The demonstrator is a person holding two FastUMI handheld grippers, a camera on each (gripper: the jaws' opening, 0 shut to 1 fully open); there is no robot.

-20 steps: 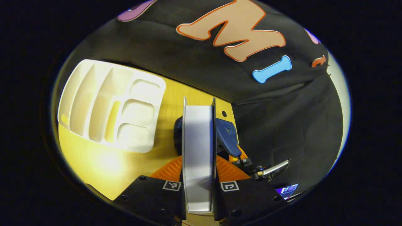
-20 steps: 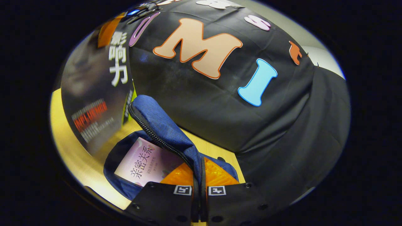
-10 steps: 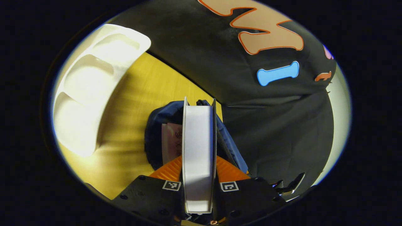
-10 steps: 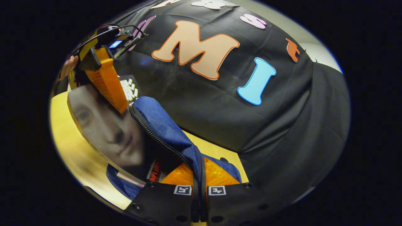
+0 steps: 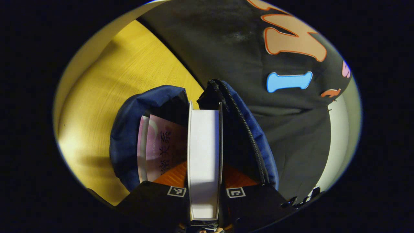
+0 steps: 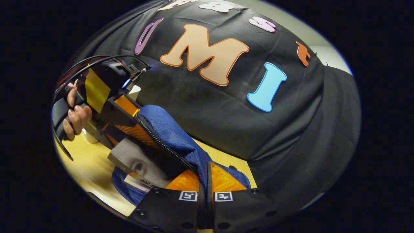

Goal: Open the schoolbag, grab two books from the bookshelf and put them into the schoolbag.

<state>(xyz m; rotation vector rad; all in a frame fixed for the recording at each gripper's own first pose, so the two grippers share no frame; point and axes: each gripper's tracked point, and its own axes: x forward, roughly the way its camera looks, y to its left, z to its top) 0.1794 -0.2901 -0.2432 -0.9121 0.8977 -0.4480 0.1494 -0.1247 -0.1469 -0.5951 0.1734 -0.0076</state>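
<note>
Since a second ago my left gripper (image 5: 204, 168) has carried its book (image 5: 203, 161) down from above the table into the mouth of the schoolbag (image 5: 129, 129). The white compartment tray, earlier in my left gripper view, has passed out of it. The pink book (image 5: 161, 145) inside the bag now lies just beside mine. In my right gripper view the dark cover has sunk low behind the zipper edge (image 6: 161, 142), and the holding hand (image 6: 76, 116) has come into sight.
</note>
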